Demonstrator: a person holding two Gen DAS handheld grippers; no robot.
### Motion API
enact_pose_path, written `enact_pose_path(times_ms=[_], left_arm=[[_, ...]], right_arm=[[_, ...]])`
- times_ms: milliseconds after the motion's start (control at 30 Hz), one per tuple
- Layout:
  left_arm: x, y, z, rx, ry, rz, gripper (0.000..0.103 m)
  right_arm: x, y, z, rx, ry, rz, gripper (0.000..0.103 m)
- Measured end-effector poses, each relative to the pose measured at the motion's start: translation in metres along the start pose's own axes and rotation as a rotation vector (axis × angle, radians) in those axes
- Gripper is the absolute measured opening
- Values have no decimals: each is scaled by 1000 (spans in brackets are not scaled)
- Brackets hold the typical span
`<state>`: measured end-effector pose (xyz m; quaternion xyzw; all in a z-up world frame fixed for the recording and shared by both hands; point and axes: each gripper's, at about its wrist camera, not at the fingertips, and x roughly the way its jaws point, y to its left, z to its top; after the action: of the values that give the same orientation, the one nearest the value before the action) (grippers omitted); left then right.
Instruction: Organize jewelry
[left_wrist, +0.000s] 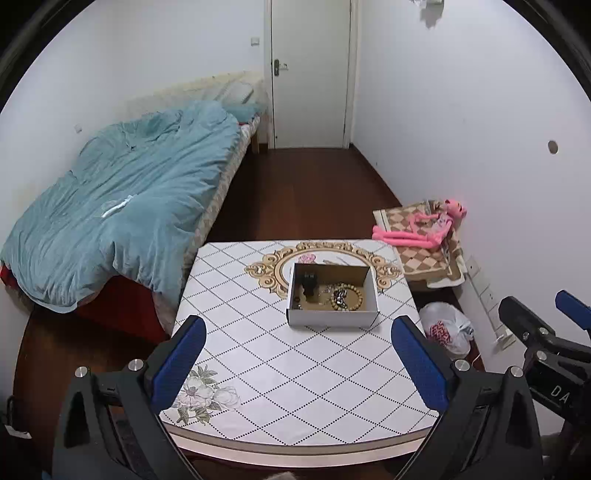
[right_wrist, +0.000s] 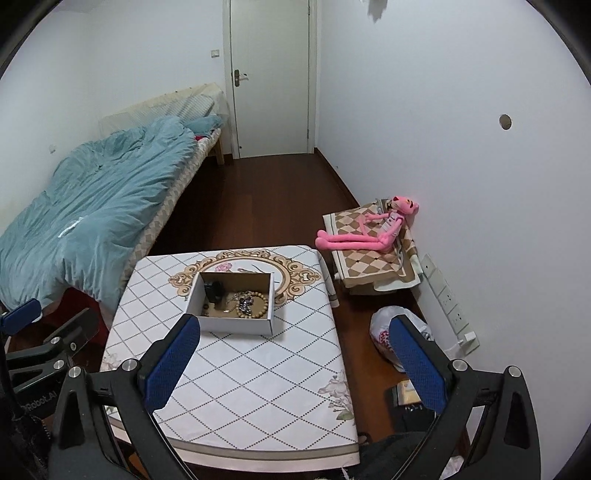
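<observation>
A blue-quilted bed (left_wrist: 122, 206) is filling the left of a small bedroom, with a low table (left_wrist: 295, 369) in a diamond-patterned cloth standing beside it. Both hand-held tools are hovering above the table's near edge: the left gripper (left_wrist: 299, 365) is holding its blue pads wide apart with nothing between them, and the right gripper (right_wrist: 295, 369) is likewise spread and gripping nothing, apparently both waiting to reach in. Toward the table's far end, an open cardboard box (left_wrist: 332, 318) is sitting well clear of both tools, probably put there within easy reach. Inside, the jewelry (left_wrist: 341, 295) is lying in a tangle: a wooden bead bracelet (right_wrist: 255, 305) is circling metallic pieces too small to identify, while a dark object (left_wrist: 309, 282) is standing at the left wall. Sorting is not yet beginning.
</observation>
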<state>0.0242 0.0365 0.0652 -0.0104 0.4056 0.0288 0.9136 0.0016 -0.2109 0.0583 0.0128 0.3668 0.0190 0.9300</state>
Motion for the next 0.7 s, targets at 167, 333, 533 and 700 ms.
enact_pose_path(times_ms=[167,333,533,700], left_arm=[[12,-3,8,0,14,11,102],[32,-3,20,11,43,39,102],[56,2,30,2,75,63,102],[71,7,34,-12,105,68,102]], right_arm=[[16,1,7,-7,21,-5,103],[43,7,16,-15,53,-1,103],[74,13,28,-24,99,1,103],[93,17,35,-29,133,9,103]])
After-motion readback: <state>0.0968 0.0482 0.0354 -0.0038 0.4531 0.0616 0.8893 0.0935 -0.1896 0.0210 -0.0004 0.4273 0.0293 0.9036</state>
